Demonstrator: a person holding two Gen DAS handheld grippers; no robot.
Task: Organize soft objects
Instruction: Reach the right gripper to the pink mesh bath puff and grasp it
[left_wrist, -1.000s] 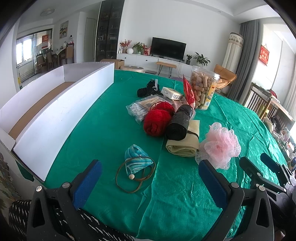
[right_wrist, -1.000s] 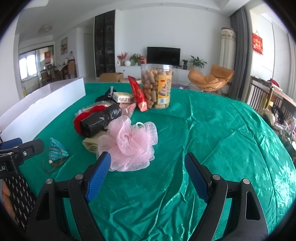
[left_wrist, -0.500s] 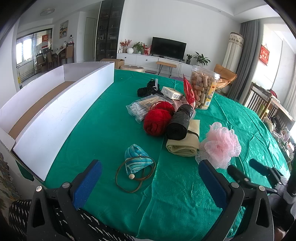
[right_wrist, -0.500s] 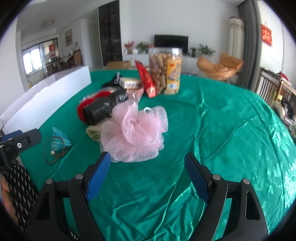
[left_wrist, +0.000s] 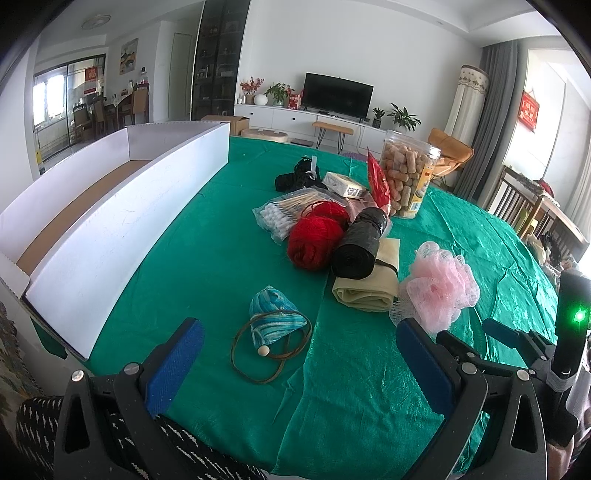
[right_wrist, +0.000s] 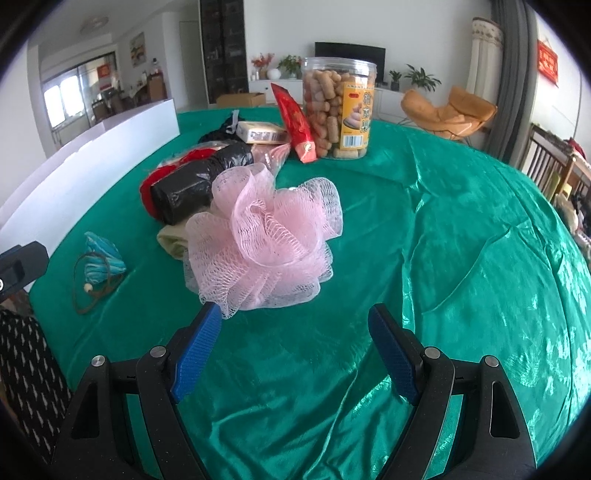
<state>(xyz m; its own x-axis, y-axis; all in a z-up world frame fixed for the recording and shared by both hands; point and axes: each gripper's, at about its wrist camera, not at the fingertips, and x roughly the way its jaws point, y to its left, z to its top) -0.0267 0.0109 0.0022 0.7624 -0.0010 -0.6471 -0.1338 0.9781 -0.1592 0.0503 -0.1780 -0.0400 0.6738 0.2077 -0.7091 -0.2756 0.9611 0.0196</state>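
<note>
A pink mesh bath pouf (right_wrist: 264, 236) lies on the green cloth just ahead of my open, empty right gripper (right_wrist: 295, 349); it also shows in the left wrist view (left_wrist: 439, 288). My left gripper (left_wrist: 299, 360) is open and empty near the table's front edge, just short of a teal striped pouch with a brown cord (left_wrist: 275, 321). Beyond it lie red yarn balls (left_wrist: 314, 240), a black roll (left_wrist: 360, 242) and a folded beige cloth (left_wrist: 369, 288).
A long white open box (left_wrist: 110, 221) stands along the table's left side. At the back are a bag of cotton swabs (left_wrist: 284, 214), a snack jar (left_wrist: 406, 181), a red packet (right_wrist: 295, 125), a small box (right_wrist: 260, 133) and a black item (left_wrist: 295, 177).
The right gripper has moved forward, closer to the pink pouf. In the left wrist view it has come in at the right. The left gripper has not moved.
</note>
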